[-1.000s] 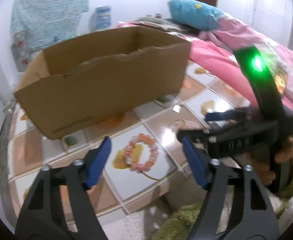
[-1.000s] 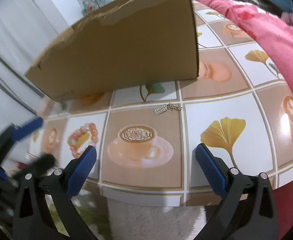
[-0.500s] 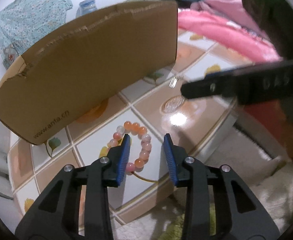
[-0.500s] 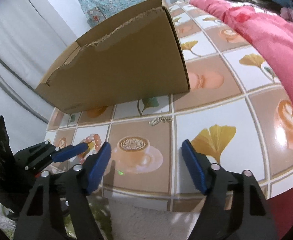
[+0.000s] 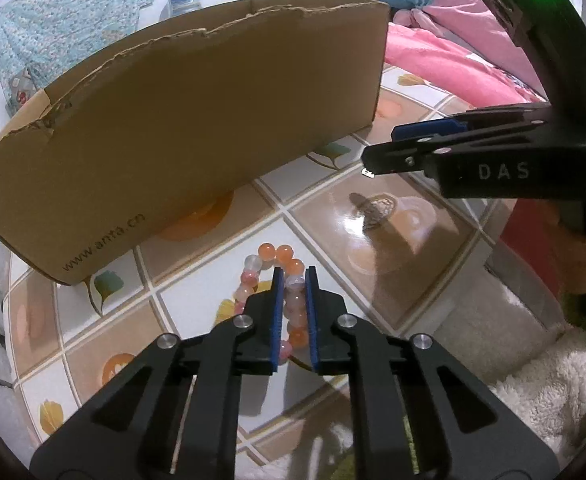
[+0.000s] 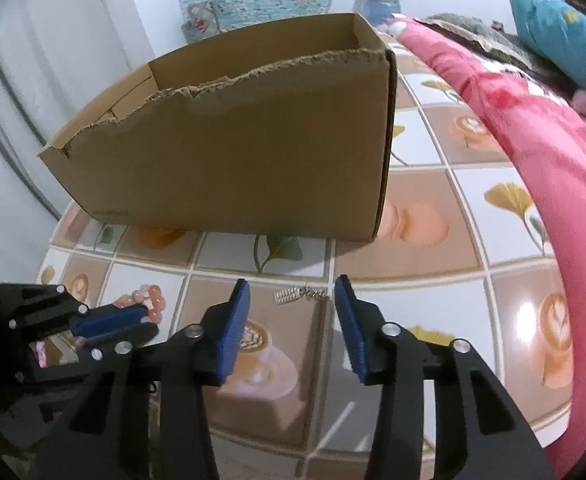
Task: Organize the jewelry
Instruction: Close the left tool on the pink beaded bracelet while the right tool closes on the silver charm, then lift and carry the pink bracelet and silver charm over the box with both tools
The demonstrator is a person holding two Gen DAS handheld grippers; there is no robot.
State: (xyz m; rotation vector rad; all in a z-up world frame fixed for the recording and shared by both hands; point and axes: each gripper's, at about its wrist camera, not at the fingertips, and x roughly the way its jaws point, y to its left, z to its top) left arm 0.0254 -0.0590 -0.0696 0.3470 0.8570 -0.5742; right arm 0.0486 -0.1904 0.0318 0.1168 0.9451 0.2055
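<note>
A pink and orange bead bracelet (image 5: 271,266) lies on the patterned table in front of an open cardboard box (image 5: 197,120). My left gripper (image 5: 293,276) is shut on the bracelet's right side, still on the table. It also shows in the right wrist view (image 6: 109,320), with the bracelet (image 6: 149,298). A small silver chain piece (image 6: 293,294) lies on the table just ahead of my right gripper (image 6: 293,292), which is open with a blue pad on each side of it. The box (image 6: 245,160) stands behind it.
Pink bedding (image 6: 533,140) and a blue pillow (image 6: 557,32) lie along the right. A patterned cloth (image 5: 69,28) hangs on the far wall. White fluffy fabric (image 5: 545,380) sits at the table's near edge. The right gripper (image 5: 413,148) crosses the left wrist view.
My left gripper moved forward and closed its jaws on the bracelet. My right gripper moved forward toward the silver chain piece and narrowed its opening.
</note>
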